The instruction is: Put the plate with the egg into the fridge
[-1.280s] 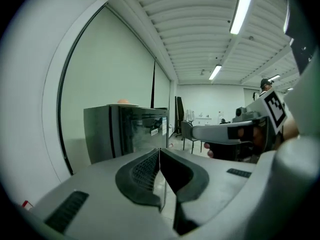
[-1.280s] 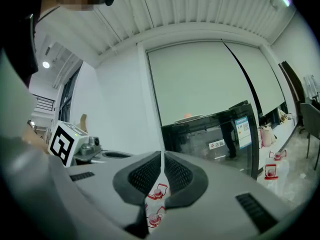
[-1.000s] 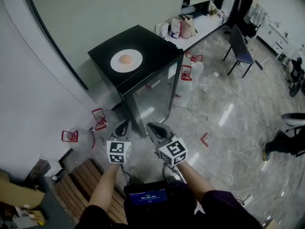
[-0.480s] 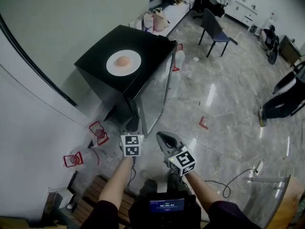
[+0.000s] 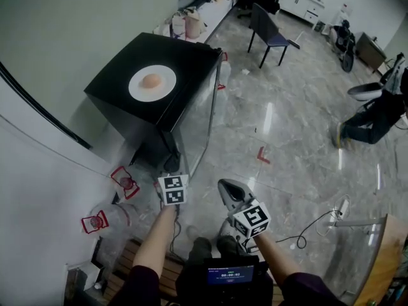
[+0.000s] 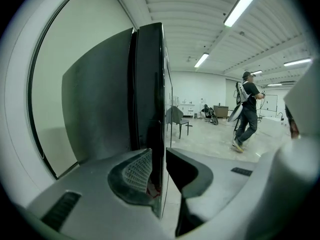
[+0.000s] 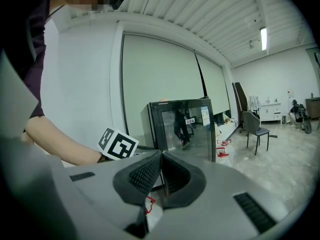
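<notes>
Both forearms reached forward and low, pointing slightly downward. The left gripper (image 6: pixel 159 156) sat close to the near lower corner of the black fridge (image 5: pixel 115 101). Its jaws had just been opening and stood partly apart, with the door's edge lined up in the gap but nothing gripped. The right gripper (image 7: pixel 161 158), further right over the floor (image 5: pixel 287 132), was clenched and empty. The white round plate (image 5: pixel 164 89) lay on the fridge top, with the pale brown egg (image 5: pixel 151 80) at its middle.

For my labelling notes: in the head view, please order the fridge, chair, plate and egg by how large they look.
1. Fridge
2. Chair, only slightly larger-looking than the plate, and farther from the camera
3. Plate
4. Egg
</notes>
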A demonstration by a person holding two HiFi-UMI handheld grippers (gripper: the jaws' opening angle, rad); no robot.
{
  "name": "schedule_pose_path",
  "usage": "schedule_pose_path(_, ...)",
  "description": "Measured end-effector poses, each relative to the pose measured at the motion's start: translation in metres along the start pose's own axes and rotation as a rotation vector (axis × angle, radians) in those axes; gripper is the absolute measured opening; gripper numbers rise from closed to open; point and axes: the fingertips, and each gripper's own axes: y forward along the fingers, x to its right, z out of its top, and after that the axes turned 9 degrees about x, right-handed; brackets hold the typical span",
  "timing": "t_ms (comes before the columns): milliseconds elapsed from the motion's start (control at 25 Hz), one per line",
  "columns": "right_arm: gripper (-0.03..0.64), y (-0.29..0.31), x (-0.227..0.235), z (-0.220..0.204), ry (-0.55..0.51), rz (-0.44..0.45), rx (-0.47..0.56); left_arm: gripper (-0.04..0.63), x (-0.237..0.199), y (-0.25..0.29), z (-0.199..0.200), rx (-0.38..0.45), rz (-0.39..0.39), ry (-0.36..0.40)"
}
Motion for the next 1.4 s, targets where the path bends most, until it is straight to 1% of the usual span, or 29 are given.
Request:
schedule_pose_path(200, 0.009, -0.005, 0.000, -0.007, 0.003, -0.012, -0.018, 0.067, 0.007, 0.008, 0.001, 0.010, 0.012, -0.004)
schedule_pose_path(360, 0.009, -0.011, 0.007, -0.009, -0.002, -0.028, -0.023, 0.066, 0.006, 0.010, -0.001, 0.018, 0.054, -0.037)
schedule_pose_path(440, 0.009, -0.014, 0.012, -0.010, 0.000, -0.037, -0.024, 0.063, 0.004, 0.010, -0.001, 0.019, 0.067, -0.040)
schedule_pose_path(680, 0.009, -0.016, 0.015, -0.013, 0.028, -0.048, -0.025, 0.051, 0.005, 0.009, -0.001, 0.011, 0.083, -0.048)
schedule_pose_path(800, 0.009, -0.016, 0.017, -0.012, 0.009, -0.050, -0.017, 0.049, 0.005, 0.009, -0.003, 0.006, 0.089, -0.045)
schedule_pose_path(960, 0.009, -0.018, 0.021, -0.006, -0.002, -0.038, -0.012, 0.049, 0.005, 0.008, -0.002, 0.000, 0.121, -0.059)
schedule_pose_path(1240, 0.009, -0.026, 0.044, 0.000, -0.038, -0.038, -0.014, 0.049, 0.009, 0.006, 0.000, -0.014, 0.172, -0.085)
schedule_pose_path(1320, 0.009, -0.027, 0.050, 0.000, -0.041, -0.034, -0.017, 0.049, 0.020, 0.004, 0.001, -0.015, 0.156, -0.075)
schedule_pose_path(1400, 0.009, -0.029, 0.057, 0.000, -0.045, -0.035, -0.017, 0.046, 0.048, 0.002, 0.002, -0.004, 0.116, -0.049)
